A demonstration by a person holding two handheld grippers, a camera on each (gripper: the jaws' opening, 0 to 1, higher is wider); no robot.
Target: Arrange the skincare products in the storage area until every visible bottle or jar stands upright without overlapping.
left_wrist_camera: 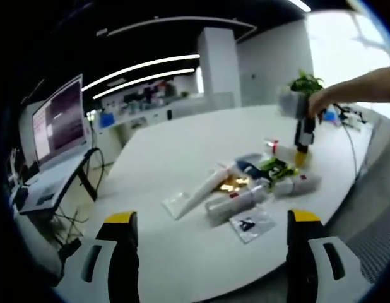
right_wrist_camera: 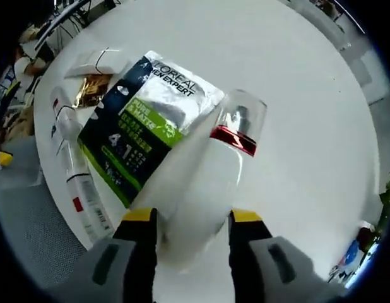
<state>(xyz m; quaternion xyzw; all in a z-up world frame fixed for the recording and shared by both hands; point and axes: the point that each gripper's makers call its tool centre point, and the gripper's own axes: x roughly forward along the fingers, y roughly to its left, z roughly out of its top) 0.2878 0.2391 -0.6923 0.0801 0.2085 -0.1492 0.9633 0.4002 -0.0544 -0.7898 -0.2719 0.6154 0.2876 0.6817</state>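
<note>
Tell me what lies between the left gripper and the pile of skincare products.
Bare white table, seen in the left gripper view; nearest the left gripper lies a small clear sachet at the pile's edge.

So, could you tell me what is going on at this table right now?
A person is sorting skincare products on a white table with a hand-held gripper in each hand. The right gripper has its jaws around a white bottle with a red band and clear cap, which lies against a green and silver sachet. The left gripper hangs open, back from the pile. Several tubes lie flat, so the tidying is not yet done.
</note>
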